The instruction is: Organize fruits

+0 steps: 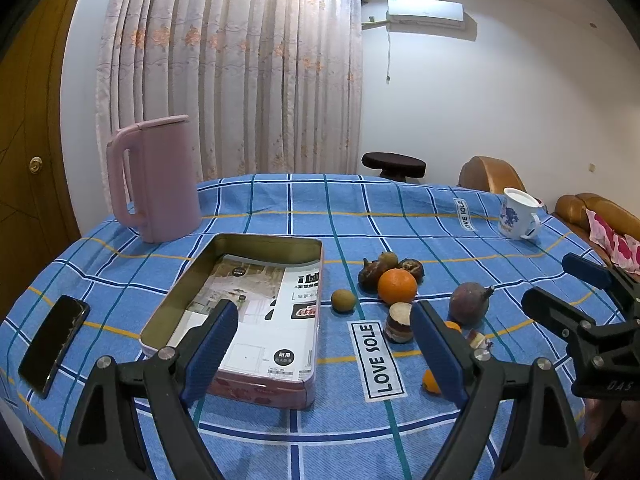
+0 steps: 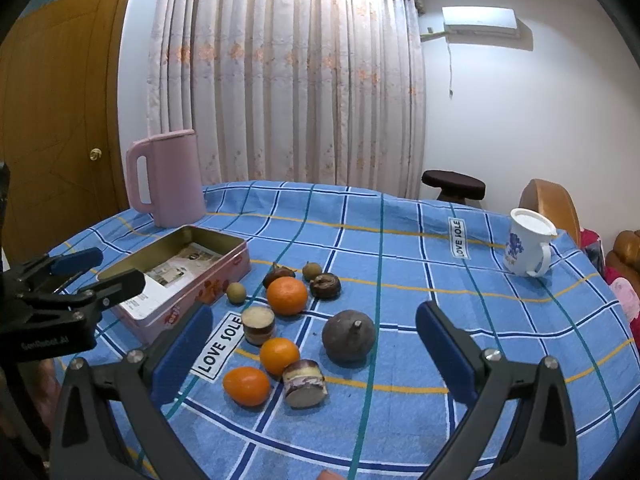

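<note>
Spread fingers of both grippers above "LOVE SOLE" tablecloth, oranges.

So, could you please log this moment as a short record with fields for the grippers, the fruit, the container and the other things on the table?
left gripper: open, empty, above the tin's near end
right gripper: open, empty, over the fruit
fruit: three oranges, largest; dark round fruit; all on the tablecloth
tin: open, holds only printed paper
others: pink jug, mug, phone
</note>
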### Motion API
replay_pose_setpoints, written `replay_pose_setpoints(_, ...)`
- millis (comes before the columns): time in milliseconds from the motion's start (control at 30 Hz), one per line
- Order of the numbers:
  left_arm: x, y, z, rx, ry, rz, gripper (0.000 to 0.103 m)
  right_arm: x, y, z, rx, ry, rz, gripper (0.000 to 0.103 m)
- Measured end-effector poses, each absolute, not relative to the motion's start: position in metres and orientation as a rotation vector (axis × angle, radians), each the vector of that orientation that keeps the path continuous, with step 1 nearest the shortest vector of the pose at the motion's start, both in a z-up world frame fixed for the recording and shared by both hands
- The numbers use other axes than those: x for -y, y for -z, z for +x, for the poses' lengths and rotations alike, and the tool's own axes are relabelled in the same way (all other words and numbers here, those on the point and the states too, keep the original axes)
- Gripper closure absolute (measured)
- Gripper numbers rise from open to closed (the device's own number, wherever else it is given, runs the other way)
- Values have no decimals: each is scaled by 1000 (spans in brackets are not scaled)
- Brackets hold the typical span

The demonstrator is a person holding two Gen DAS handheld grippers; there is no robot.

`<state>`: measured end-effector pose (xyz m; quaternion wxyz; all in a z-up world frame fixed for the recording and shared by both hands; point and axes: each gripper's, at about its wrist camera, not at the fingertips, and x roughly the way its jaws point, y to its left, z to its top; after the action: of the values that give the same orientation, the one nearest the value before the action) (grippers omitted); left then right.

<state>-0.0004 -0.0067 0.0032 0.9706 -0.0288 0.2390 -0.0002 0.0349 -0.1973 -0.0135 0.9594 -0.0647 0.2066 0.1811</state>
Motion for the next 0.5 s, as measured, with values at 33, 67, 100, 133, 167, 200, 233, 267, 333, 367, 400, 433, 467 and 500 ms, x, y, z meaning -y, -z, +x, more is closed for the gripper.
replay_pose_setpoints(33, 6, -3, 0, -484, 2, -58, 14, 198, 14, 35, -421, -367, -131, 0)
replay_pose_setpoints(67, 7, -1, -1, -483, 2, -56, 14, 197, 14, 35, -423, -366, -129, 0)
replay_pose_setpoints(100, 8, 0, -3, -480, 0, -57, 14, 198, 15, 35, -424, -366, -126, 0)
replay_pose_setpoints(133, 8, 0, -2, -479, 1, -57, 14, 198, 15, 35, -424, -368, -124, 0)
replay_pose_setpoints(167, 8, 0, -2, -480, 1, -58, 14, 199, 16, 34, -425, -368, -123, 0)
replay_pose_setpoints(200, 7, 0, -2, -480, 0, -59, 14, 200, 16, 34, -425, -369, -123, 0)
replay_pose_setpoints(233, 8, 0, -2, -481, -1, -59, 14, 200, 16, 34, -426, -369, -123, 0)
replay_pose_setpoints(267, 8, 0, -2, -481, -1, -59, 14, 200, 16, 34, -425, -369, -122, 0)
replay_pose_setpoints(333, 8, 0, -2, -480, -2, -58, 14, 199, 16, 34, -425, -369, -121, 0)
replay_pose_setpoints(367, 7, 0, -2, -481, -2, -59, 14, 199, 16, 35, -427, -369, -120, 0)
replay_pose_setpoints(400, 8, 0, -2, -481, -1, -60, 14, 199, 17, 34, -426, -369, -122, 0)
replay_pose_setpoints(433, 8, 0, -2, -480, -2, -59, 14, 199, 17, 34, -425, -367, -123, 0)
replay_pose_setpoints(467, 8, 0, -3, -479, -3, -59, 14, 199, 17, 34, -425, -367, -123, 0)
replay_pose_setpoints(500, 8, 0, -3, -478, -3, -60, 14, 199, 17, 34, -426, -369, -122, 0)
